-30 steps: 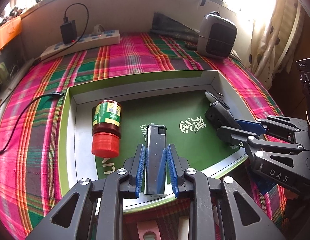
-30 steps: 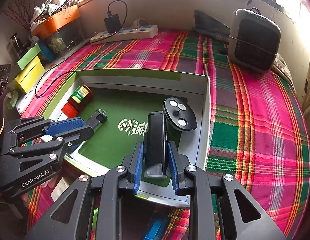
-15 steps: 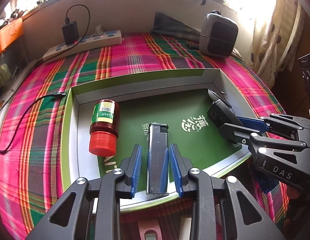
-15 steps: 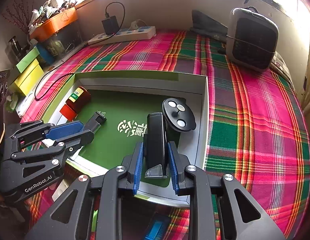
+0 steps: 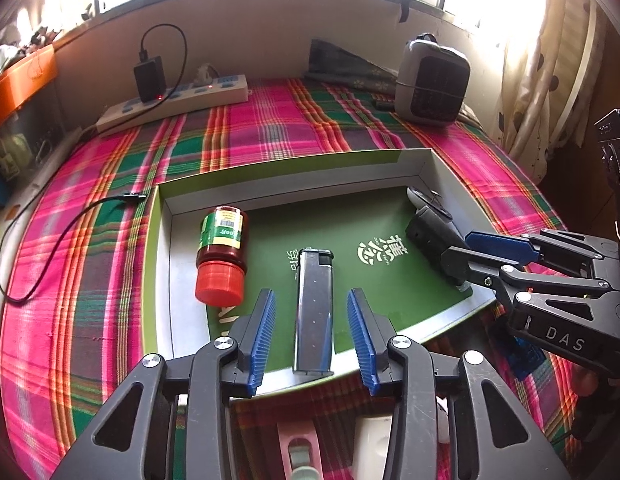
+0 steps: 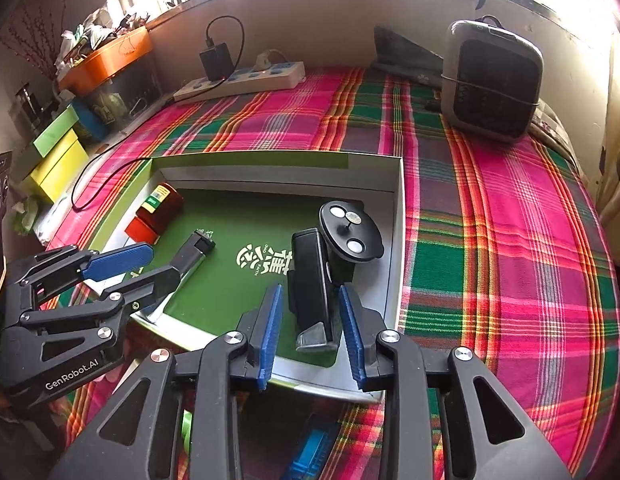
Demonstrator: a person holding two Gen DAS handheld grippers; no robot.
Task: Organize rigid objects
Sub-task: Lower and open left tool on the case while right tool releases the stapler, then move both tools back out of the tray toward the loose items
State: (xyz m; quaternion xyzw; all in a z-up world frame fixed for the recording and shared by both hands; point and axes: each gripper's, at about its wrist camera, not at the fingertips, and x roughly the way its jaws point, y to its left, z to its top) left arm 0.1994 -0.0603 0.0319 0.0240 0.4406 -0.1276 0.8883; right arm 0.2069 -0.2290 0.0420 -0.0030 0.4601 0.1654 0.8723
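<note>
Left wrist view: left hand-held gripper [image 5: 312, 336] opening, pads clear of the lighter [image 5: 314, 308] in the tray [image 5: 166, 280]. Right hand-held gripper [image 6: 312, 332] opening around the black mount [image 6: 310, 276].

Left gripper [image 5: 312, 334] angled down over the box [image 5: 428, 168], jaws opening. Right gripper [image 6: 312, 330] alongside, likewise angled, jaws opening.

You have one green tray [image 5: 162, 264] holding three things: one red-capped bottle [image 5: 222, 256], one lighter [image 5: 314, 308] and one black suction mount [image 6: 322, 280]. Beyond it sit one power strip [image 5: 174, 104] and one grey heater [image 5: 430, 80].
</note>
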